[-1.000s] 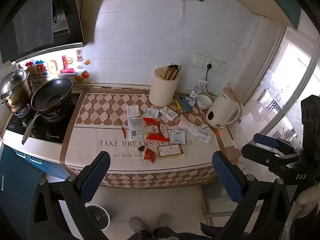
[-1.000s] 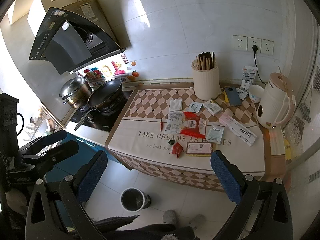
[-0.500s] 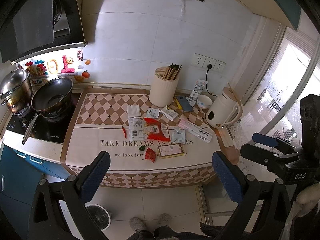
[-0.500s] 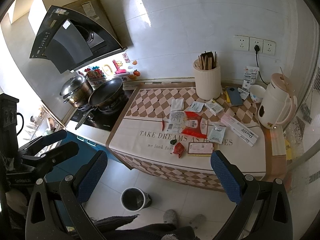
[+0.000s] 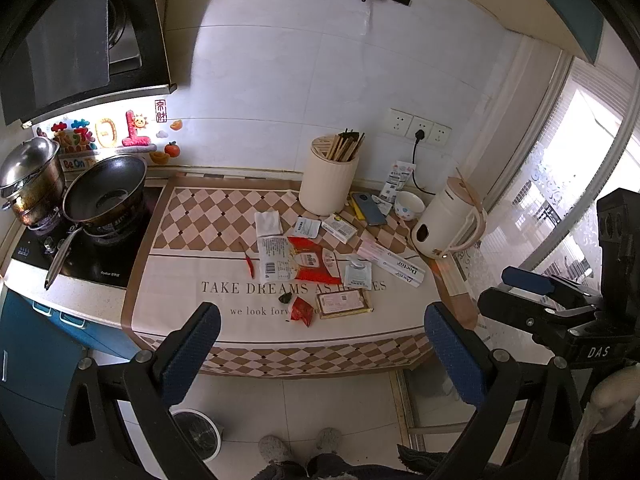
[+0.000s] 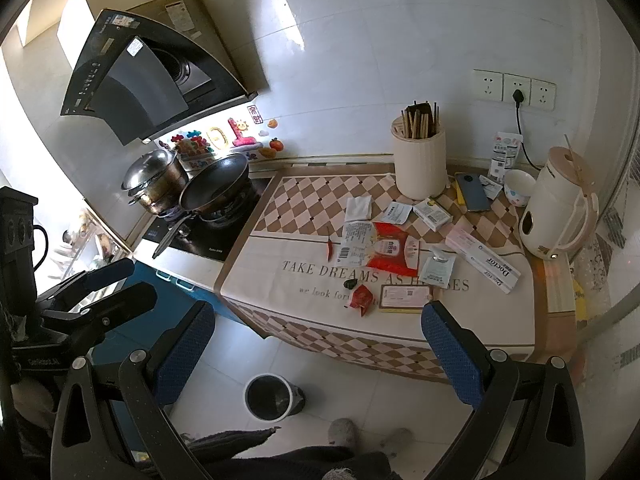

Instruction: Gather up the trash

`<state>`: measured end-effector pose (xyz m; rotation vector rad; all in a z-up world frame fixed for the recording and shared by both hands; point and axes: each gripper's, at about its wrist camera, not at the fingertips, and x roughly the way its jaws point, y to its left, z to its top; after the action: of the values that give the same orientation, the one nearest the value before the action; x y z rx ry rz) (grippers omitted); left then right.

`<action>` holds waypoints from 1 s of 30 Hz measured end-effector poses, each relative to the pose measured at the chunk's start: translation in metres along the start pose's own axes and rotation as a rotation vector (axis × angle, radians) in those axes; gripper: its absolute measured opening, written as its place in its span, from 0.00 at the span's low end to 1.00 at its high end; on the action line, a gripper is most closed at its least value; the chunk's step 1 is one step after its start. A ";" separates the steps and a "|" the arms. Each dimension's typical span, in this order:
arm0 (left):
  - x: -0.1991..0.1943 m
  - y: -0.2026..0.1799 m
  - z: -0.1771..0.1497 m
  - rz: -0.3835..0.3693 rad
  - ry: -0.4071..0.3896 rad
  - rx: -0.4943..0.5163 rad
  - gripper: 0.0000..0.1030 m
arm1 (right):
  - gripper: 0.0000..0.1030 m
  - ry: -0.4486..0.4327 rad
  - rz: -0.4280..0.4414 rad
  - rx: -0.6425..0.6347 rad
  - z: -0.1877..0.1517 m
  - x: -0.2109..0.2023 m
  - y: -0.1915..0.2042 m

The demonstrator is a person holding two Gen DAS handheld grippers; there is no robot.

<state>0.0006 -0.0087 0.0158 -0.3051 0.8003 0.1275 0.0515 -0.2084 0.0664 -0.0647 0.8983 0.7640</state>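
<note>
Trash lies scattered on the cloth-covered counter: a large red packet, a white barcode wrapper, a small crumpled red wrapper, a white tissue, a pale sachet and a red chili. The red packet and small red wrapper also show in the right wrist view. A small bin stands on the floor in front of the counter. My left gripper and right gripper both hover short of the counter, open and holding nothing.
A wok and a steel pot sit on the stove at left. A cream utensil holder, a phone, a bowl, a kettle and a toothpaste box stand on the counter. A person's feet are below.
Both views have shifted only slightly toward the counter. Both grippers stay open and the trash has not moved.
</note>
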 end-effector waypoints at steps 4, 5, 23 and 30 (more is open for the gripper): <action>0.005 0.003 -0.001 -0.002 0.000 0.003 1.00 | 1.00 -0.001 0.002 -0.004 -0.001 0.001 0.003; 0.004 0.003 -0.001 -0.002 -0.001 0.003 1.00 | 1.00 0.001 0.002 -0.005 0.000 0.002 0.002; 0.002 0.007 0.004 -0.011 0.002 0.005 1.00 | 1.00 0.003 0.006 -0.007 0.001 0.004 0.003; 0.002 0.005 0.005 -0.018 0.004 0.008 1.00 | 1.00 0.004 0.005 -0.007 0.001 0.004 0.004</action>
<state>0.0044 -0.0026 0.0163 -0.3054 0.8020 0.1067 0.0513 -0.2026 0.0652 -0.0700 0.9003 0.7717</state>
